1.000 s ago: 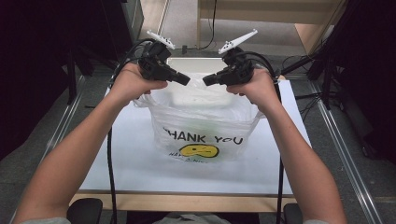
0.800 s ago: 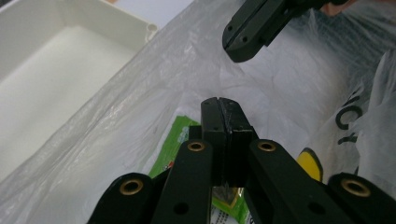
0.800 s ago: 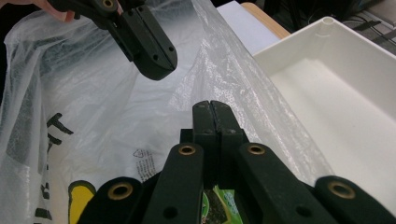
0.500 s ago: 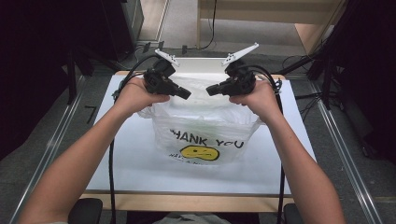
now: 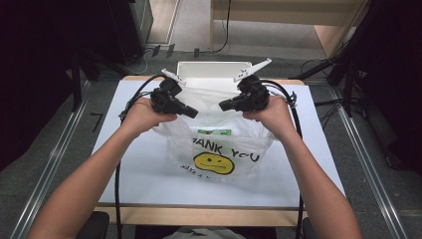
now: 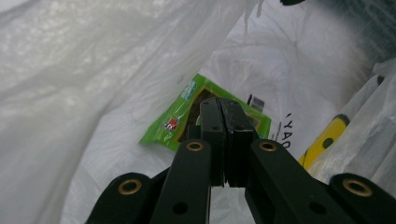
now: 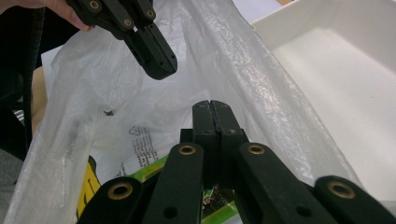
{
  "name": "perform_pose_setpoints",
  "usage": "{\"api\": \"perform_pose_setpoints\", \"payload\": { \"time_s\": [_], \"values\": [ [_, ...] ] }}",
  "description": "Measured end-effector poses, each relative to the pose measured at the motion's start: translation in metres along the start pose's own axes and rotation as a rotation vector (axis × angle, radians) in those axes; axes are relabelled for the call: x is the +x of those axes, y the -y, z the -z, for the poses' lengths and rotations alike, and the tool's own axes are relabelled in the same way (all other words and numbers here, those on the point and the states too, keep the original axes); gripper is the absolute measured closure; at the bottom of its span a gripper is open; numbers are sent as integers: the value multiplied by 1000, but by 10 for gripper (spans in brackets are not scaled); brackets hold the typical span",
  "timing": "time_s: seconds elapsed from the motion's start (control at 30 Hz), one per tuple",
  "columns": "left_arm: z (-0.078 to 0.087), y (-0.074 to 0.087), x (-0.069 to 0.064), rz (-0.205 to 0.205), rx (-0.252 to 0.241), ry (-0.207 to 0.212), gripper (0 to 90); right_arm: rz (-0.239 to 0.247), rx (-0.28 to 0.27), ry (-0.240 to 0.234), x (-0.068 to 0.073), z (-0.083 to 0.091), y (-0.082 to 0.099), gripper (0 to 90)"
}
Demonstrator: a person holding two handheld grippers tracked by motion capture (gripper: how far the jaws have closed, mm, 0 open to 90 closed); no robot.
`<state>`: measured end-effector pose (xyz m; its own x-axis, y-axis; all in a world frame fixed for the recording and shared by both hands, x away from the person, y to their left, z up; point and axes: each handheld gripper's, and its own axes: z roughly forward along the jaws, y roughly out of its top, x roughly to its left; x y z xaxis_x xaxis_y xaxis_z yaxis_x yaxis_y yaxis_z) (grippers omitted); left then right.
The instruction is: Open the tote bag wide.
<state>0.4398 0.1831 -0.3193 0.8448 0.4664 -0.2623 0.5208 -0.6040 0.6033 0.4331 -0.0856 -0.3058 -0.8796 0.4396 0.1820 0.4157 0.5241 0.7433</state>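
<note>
Above the table (image 5: 149,194), seen from the high view, I hold my left gripper (image 5: 193,113) and my right gripper (image 5: 223,105) over the mouth of a clear plastic bag (image 5: 219,144) printed with a yellow smiley face; each grips a top edge of the bag, tips facing each other. Beyond the bag stands a white tray (image 5: 214,69).

Along my left gripper (image 6: 225,112), its jaws press flat together, film bunched beside them. Past them, inside the bag (image 6: 93,93), lies a green snack packet (image 6: 187,112).

Along my right gripper (image 7: 211,108), the jaws are also together, bag (image 7: 243,70) wall beside them, packet (image 7: 154,170) beneath, tray (image 7: 345,70) beyond the bag.
</note>
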Motion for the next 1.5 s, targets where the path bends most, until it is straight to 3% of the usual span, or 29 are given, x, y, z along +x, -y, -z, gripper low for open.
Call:
{"api": "perform_pose_setpoints", "payload": {
  "time_s": [0.17, 0.43, 0.77, 0.87, 1.03, 1.13, 1.27, 1.5],
  "values": [
    [-4, 11, 4, 18, 2, 1, 898, 2, -15, -6, 0, -5, 5, 900],
    [-13, 22, 10, 43, 16, -2, 898, -37, 1, -10, -6, -15, 23, 900],
    [-31, 32, 12, 56, 39, -4, 900, -56, 11, 14, -9, -19, 38, 900],
    [-33, 35, 12, 54, 64, -28, 900, -49, -10, 16, -9, -20, 43, 900],
    [-38, 45, 14, 77, 73, -13, 899, -67, 7, 27, -11, -26, 57, 900],
    [-41, 52, 16, 90, 88, -25, 898, -70, 16, 44, -9, -29, 68, 900],
    [-44, 61, 17, 107, 93, -12, 896, -76, 23, 42, -6, -29, 74, 900],
    [-50, 72, 17, 113, 105, -18, 893, -77, 18, 53, -2, -32, 89, 900]
  ]
}}
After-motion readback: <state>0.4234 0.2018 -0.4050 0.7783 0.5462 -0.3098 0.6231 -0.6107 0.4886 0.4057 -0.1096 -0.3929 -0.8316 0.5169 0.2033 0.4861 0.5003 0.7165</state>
